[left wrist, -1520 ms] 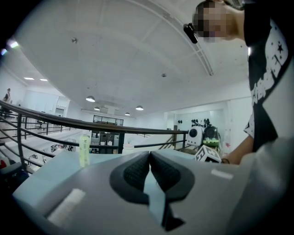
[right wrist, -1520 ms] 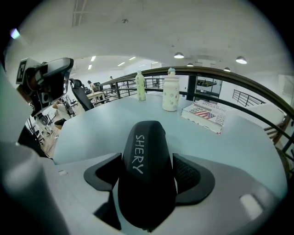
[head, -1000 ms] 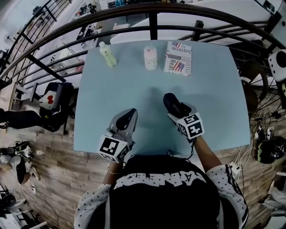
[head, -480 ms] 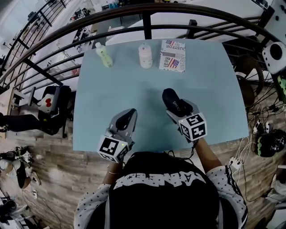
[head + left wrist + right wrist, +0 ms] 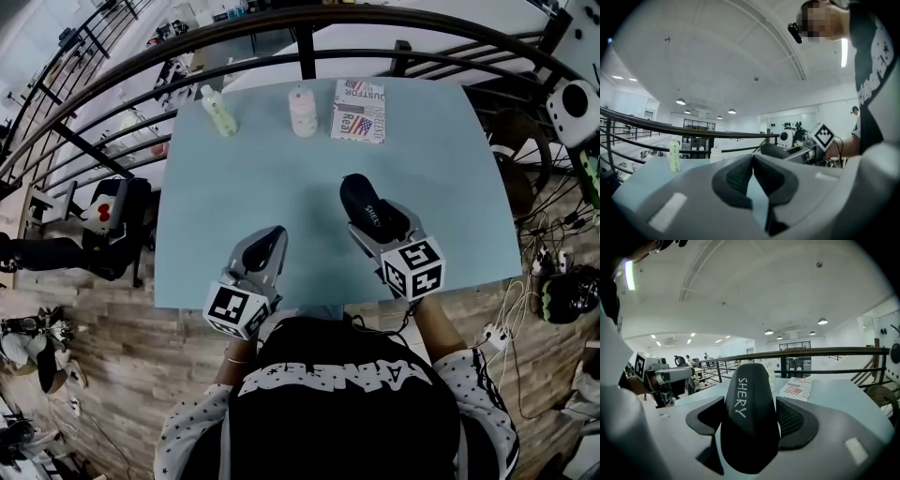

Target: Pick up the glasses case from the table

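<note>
A black glasses case [image 5: 368,212] marked "SHERY" sticks out of my right gripper [image 5: 377,225], whose jaws are shut on its sides. In the right gripper view the case [image 5: 749,404] stands upright between the two dark pads, filling the gap of the right gripper [image 5: 751,420]. It is held over the light blue table [image 5: 234,187], right of centre. My left gripper [image 5: 265,249] rests near the table's front edge. In the left gripper view the left gripper [image 5: 753,169] has its pads meeting at the tips with nothing between them.
At the far edge of the table stand a green bottle [image 5: 217,110], a white and pink bottle [image 5: 302,112] and a printed booklet [image 5: 359,111]. A dark metal railing [image 5: 309,42] curves behind the table. Wood floor with cables and gear lies all around.
My right gripper has drawn back slightly toward the person with the glasses case in it. The left gripper has stayed where it was.
</note>
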